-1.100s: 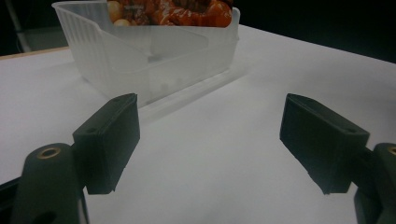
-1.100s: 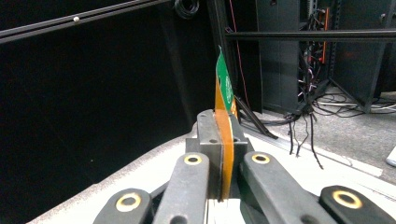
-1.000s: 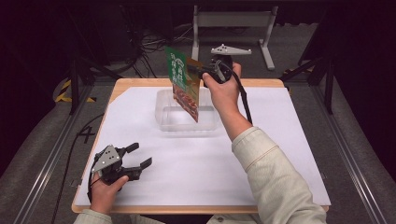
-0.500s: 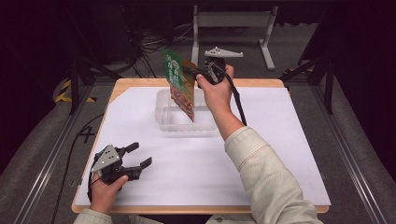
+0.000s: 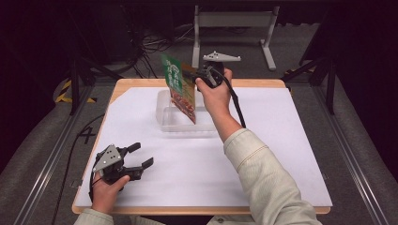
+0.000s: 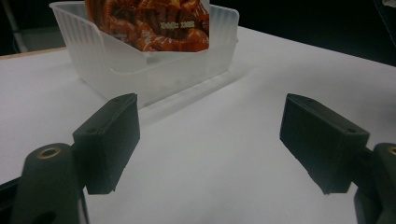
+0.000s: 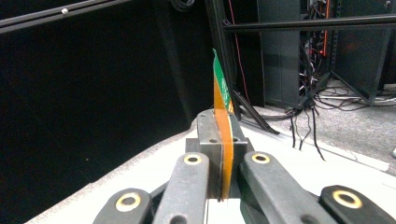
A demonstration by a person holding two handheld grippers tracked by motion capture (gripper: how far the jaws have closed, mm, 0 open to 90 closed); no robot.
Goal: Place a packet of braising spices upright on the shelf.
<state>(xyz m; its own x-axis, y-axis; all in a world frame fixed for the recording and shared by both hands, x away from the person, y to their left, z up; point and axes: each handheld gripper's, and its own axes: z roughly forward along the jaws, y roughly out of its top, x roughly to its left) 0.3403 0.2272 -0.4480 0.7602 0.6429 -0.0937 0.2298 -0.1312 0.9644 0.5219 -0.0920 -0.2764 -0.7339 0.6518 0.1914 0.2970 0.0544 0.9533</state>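
A green and orange-red snack packet (image 5: 180,91) hangs upright with its lower end inside a clear plastic bin (image 5: 165,119) at the table's far middle. My right gripper (image 5: 193,75) is shut on the packet's upper edge. Seen edge-on in the right gripper view, the packet (image 7: 223,116) is clamped between the two jaws. In the left gripper view the packet's (image 6: 154,23) printed lower part is inside the bin (image 6: 154,74). My left gripper (image 5: 141,155) rests open on the white table near the front left, with nothing between its fingers (image 6: 112,140).
A white sheet (image 5: 281,140) covers the wooden table. Beyond the far edge stand a white metal frame (image 5: 234,18), dark stands and loose cables on the floor. Rails run along both sides of the table.
My right gripper has carried the packet lower and slightly left, so its bottom end now sits deeper in the bin. The left gripper has stayed in place.
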